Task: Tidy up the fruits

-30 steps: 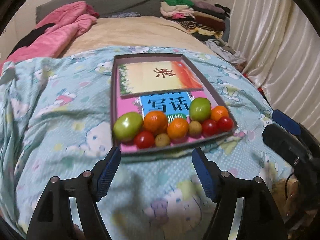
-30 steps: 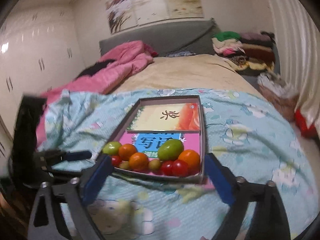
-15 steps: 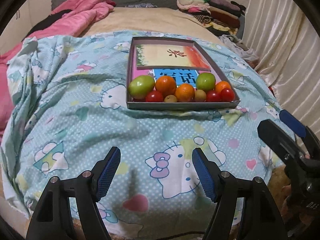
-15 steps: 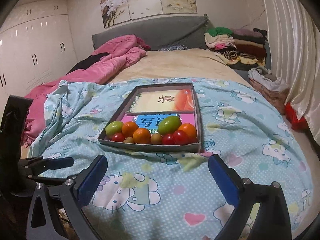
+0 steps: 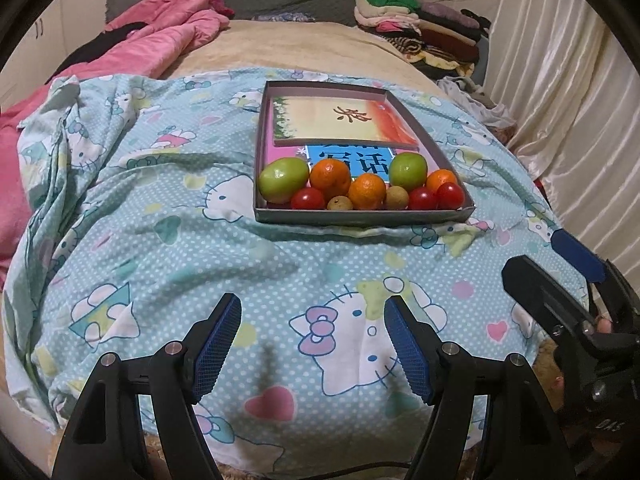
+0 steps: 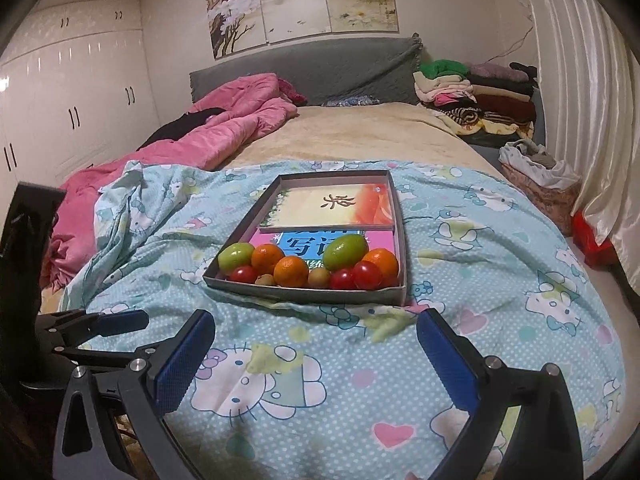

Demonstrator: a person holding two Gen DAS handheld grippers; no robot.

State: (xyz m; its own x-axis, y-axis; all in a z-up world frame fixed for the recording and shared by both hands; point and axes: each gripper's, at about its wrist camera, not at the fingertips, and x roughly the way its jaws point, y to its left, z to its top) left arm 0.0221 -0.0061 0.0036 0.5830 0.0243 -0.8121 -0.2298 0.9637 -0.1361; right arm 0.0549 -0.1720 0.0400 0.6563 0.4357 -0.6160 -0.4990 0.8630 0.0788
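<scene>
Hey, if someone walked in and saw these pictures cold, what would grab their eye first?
Probably the shallow grey tray in the middle of the pale blue cartoon-cat blanket, with green, orange, red and brownish fruits bunched along its near edge and two booklets behind them. Next, the pink quilt heaped on the bed's far left. In front, the left gripper and right gripper hover open and empty.

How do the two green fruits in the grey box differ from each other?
The left green fruit sits at the box's left end beside a red tomato; the right green fruit lies further right, between two oranges, and looks slightly smaller and rounder. Both are glossy green, in the shallow grey box.
</scene>
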